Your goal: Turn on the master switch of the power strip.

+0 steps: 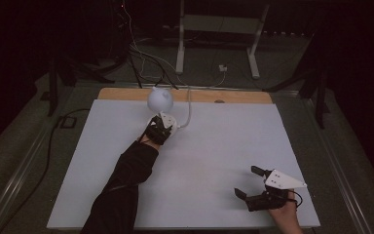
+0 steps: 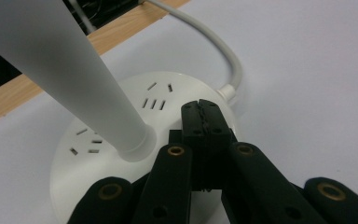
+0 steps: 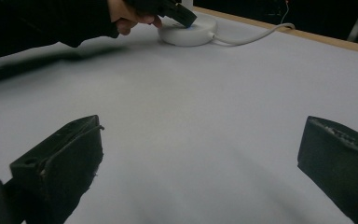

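Observation:
A white lamp with a round head [image 1: 160,99] and a cone-shaped stem [image 2: 74,70] stands on a round white base [image 2: 177,81] that has socket slots in its top, at the far middle-left of the white board. My left gripper [image 2: 203,109] is shut with nothing between its jaws, and its tips rest on the top of the base, just right of the stem. From above, the left gripper [image 1: 161,127] sits at the base's near side. My right gripper [image 1: 247,181] stands open near the front right corner; the right gripper [image 3: 205,140] holds nothing, jaws wide over bare board.
A white cable [image 2: 228,60] leaves the base and curves off over the far wooden edge [image 1: 126,93]. The white board [image 1: 199,156] covers the table. Beyond it are desk legs [image 1: 180,44] and loose cables on a dark floor. A dark sleeve [image 1: 126,180] lies across the board's left.

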Tool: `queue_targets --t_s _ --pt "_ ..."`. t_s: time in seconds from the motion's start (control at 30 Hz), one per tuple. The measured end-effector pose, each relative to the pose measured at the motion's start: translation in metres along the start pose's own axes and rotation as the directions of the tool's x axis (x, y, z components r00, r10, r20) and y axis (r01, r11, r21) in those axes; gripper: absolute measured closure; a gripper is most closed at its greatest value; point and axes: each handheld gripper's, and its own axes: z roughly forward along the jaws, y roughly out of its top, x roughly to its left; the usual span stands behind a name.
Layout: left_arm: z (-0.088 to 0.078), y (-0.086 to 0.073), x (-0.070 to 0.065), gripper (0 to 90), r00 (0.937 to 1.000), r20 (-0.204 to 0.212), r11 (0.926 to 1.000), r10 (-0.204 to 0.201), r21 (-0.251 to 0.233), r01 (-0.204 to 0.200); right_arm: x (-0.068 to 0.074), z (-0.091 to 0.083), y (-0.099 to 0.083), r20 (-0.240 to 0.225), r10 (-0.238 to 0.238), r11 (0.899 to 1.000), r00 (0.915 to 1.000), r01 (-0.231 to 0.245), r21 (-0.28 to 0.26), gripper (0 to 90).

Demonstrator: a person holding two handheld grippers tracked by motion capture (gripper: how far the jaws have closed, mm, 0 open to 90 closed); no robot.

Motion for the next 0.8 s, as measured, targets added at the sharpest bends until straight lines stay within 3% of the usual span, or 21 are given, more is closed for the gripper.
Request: queue_targets --t_s 0.23,0.33,0.37,0.57,0.67,0.73,0.8 --pt "0.002 0.002 -0.002 90.0 0.9996 -0.009 0.9996 0.026 0.014 -0.026 0.0 0.0 0.0 -0.002 -0.003 1.0 1.0 0.003 0.002 0.0" --pt "0.003 0.004 -0.004 90.0 0.999 -0.019 0.9985 0.041 0.036 -0.041 0.0 0.0 0.0 -0.001 -0.003 1.0 1.0 0.003 0.001 0.0" --pt "0.003 0.006 -0.004 90.0 0.9978 -0.017 0.9968 0.064 0.049 -0.063 0.0 0.0 0.0 -0.001 -0.003 1.0 1.0 0.003 0.003 0.0" --pt "0.003 0.01 -0.004 90.0 0.9962 -0.019 0.9935 0.085 0.078 -0.083 0.0 0.001 0.0 -0.003 -0.001 1.0 1.0 0.001 0.004 0.0" --pt "0.002 0.011 -0.005 90.0 0.9972 -0.019 0.9965 0.072 0.043 -0.071 0.0 0.001 0.0 -0.001 0.002 1.0 1.0 -0.002 0.002 0.0" --pt "0.001 0.011 -0.004 90.0 0.9983 0.011 0.9979 0.057 0.031 -0.058 -0.001 0.001 -0.001 0.002 0.003 1.0 1.0 -0.003 0.002 0.0" --pt "0.0 0.01 -0.004 90.0 0.998 0.004 0.9976 0.063 0.028 -0.063 -0.001 0.0 -0.001 0.001 0.003 1.0 1.0 -0.003 0.0 0.0"
